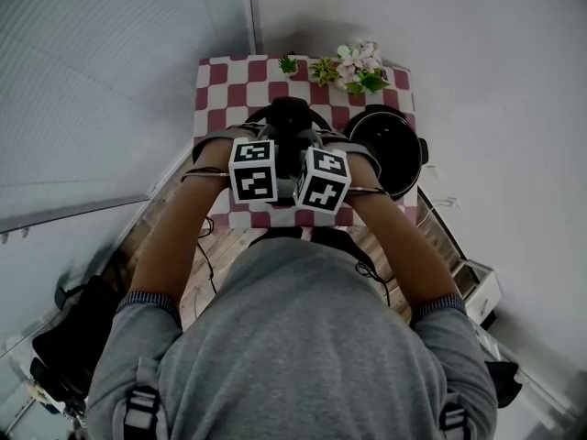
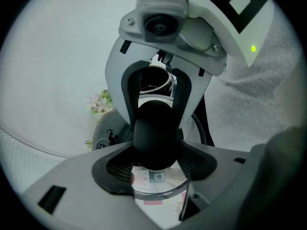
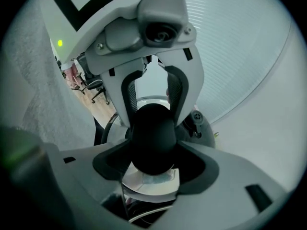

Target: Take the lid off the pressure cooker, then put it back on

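Observation:
In the head view both grippers meet over the pressure cooker lid (image 1: 288, 117), which hangs above the checked table. My left gripper (image 1: 266, 147) and right gripper (image 1: 317, 152) face each other, both shut on the lid's black knob (image 2: 154, 137). In the left gripper view the knob fills the gap between the jaws, with the shiny lid top (image 2: 156, 185) below it. The right gripper view shows the same knob (image 3: 152, 139) clamped, above the lid (image 3: 151, 182). The open black cooker pot (image 1: 391, 145) stands on the table to the right, apart from the lid.
The small table has a red-and-white checked cloth (image 1: 218, 88). Small potted plants and flowers (image 1: 353, 66) line its far edge. White walls close in behind and at the right. A black bag (image 1: 64, 333) lies on the floor at the left, a white box (image 1: 481, 289) at the right.

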The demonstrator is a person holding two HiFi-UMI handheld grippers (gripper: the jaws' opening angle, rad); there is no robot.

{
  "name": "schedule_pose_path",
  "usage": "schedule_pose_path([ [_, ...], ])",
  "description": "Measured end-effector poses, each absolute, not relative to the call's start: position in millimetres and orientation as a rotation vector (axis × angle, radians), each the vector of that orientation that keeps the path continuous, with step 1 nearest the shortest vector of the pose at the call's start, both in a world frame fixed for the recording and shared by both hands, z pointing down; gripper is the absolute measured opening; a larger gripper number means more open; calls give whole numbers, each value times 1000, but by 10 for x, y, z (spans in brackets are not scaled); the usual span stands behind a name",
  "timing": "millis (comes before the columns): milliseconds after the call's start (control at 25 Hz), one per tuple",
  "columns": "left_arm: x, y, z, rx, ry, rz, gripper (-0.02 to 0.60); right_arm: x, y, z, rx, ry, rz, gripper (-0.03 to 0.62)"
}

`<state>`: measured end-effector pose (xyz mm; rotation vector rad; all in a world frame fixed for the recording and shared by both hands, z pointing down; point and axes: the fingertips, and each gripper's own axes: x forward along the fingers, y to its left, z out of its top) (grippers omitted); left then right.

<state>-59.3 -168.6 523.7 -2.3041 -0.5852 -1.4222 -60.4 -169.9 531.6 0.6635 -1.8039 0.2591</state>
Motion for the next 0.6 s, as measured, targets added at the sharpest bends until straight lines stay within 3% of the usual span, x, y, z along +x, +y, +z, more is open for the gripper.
schedule_pose_path([
  [600, 161, -1460, 4746, -2176, -674, -1361, 298, 139, -1474, 4809, 787, -1765, 319, 295],
])
